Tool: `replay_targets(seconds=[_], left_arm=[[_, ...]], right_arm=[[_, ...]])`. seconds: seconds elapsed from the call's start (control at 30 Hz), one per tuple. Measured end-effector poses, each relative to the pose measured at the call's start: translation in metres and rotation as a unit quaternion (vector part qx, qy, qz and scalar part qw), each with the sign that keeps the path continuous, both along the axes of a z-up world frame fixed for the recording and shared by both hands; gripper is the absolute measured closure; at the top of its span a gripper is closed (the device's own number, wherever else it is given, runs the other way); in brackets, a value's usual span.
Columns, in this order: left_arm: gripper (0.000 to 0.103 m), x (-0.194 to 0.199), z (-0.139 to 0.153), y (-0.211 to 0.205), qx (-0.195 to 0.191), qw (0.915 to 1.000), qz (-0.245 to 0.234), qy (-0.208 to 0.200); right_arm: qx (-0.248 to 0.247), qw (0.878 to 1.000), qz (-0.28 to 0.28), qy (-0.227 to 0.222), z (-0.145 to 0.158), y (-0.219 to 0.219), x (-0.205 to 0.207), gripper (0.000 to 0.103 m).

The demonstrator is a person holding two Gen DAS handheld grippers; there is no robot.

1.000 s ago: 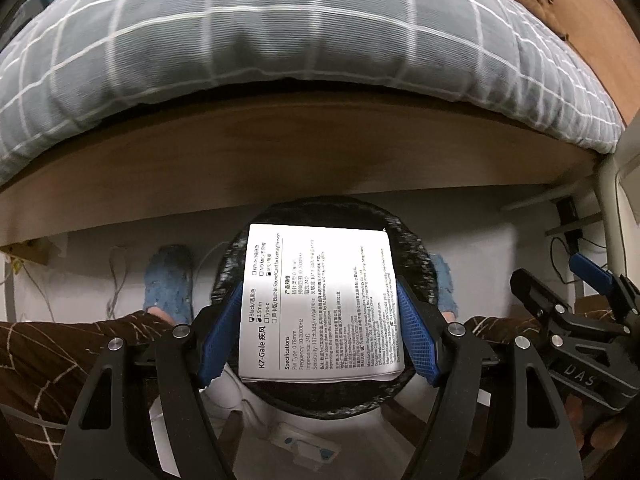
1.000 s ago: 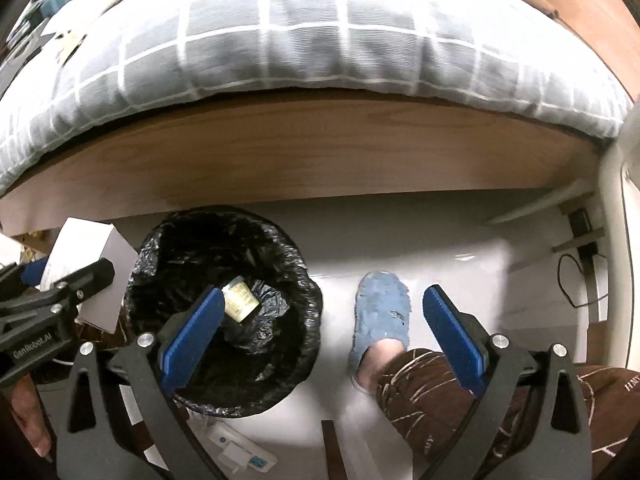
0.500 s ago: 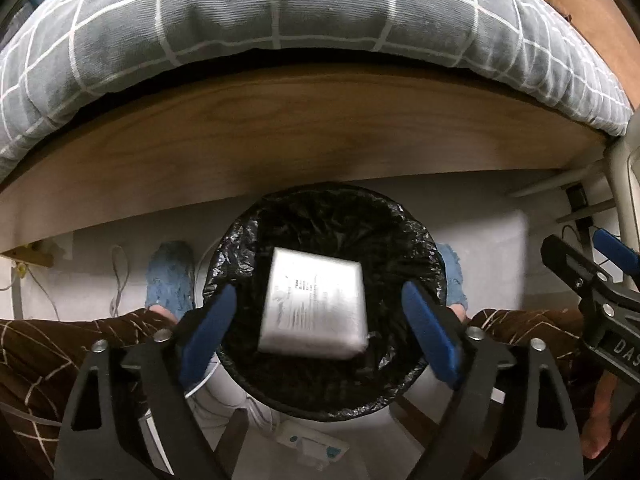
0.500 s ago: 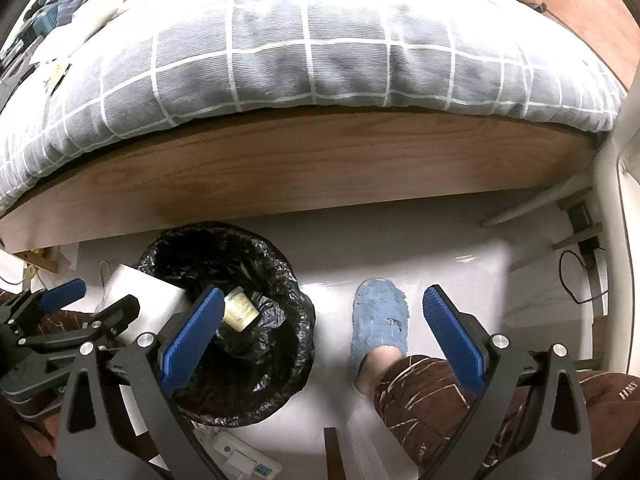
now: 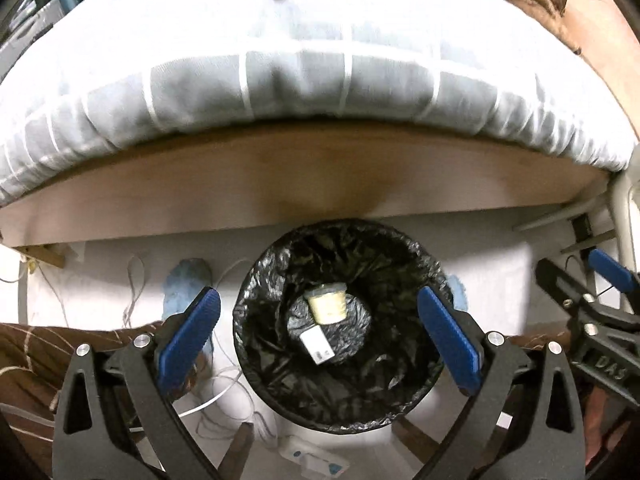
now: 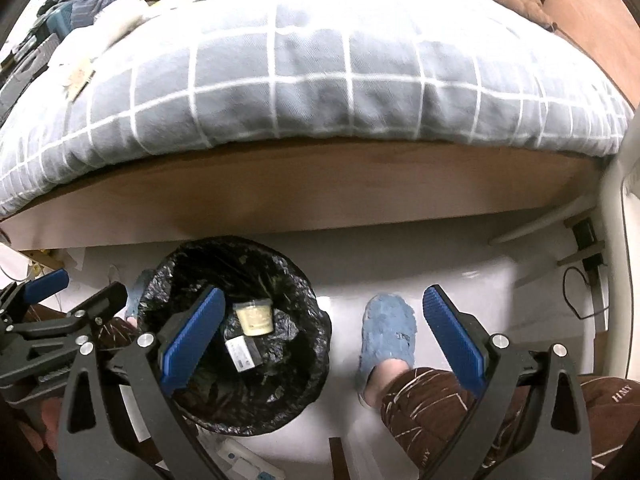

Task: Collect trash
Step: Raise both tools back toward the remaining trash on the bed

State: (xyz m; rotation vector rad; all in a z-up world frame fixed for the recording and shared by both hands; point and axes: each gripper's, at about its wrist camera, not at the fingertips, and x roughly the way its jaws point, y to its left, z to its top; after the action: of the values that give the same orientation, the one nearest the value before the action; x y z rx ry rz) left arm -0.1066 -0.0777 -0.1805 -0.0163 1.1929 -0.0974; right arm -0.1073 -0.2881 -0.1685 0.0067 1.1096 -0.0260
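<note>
The small white box [image 5: 317, 345] that sat clamped between the blue pads of the left gripper [image 5: 328, 338] a second ago now lies at the bottom of the black-lined trash bin [image 5: 416, 396], label side up, just beside a pale round cup [image 5: 327, 305] already resting there. The left gripper's jaws are opening wide above the bin's mouth, with nothing between them but the view down into the liner. Half a second back the box was a blur in mid-fall; here it has settled near the centre of the bin floor. The right gripper [image 6: 320, 340] hangs to the side with its jaws spread wide and empty, one pad over the bin's rim, the other over pale floor [image 6: 400, 264] beside the person's blue slipper [image 6: 387, 328] and brown patterned trouser leg [image 6: 436, 404]. The bin stands on the floor close to the wooden bed frame [image 6: 320, 192], which carries a grey quilt [image 6: 320, 80] with a white grid. Loose white cables [image 5: 224, 396] trail across the floor at the bin's left side, and a small white device [image 5: 316, 456] lies at its near edge. Papers and clutter sit on the far side of the quilt.
</note>
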Motion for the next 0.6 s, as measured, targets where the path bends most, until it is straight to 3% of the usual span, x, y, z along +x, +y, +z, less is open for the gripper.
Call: replay_targets(seconds=[0.3,0.6], left_arm=[[0.006,-0.010,0.055,0.007,0.010,0.9981,-0.001,-0.060],[0.006,-0.014,0.096,0.018,0.003,0.9958,0.010,-0.091]], right_arm=[[0.007,0.999,0.017,-0.039,0.041,0.011,-0.008,0.008],[0.002,0.997,0.019,-0.078,0.085,0.016,-0.013,0.008]])
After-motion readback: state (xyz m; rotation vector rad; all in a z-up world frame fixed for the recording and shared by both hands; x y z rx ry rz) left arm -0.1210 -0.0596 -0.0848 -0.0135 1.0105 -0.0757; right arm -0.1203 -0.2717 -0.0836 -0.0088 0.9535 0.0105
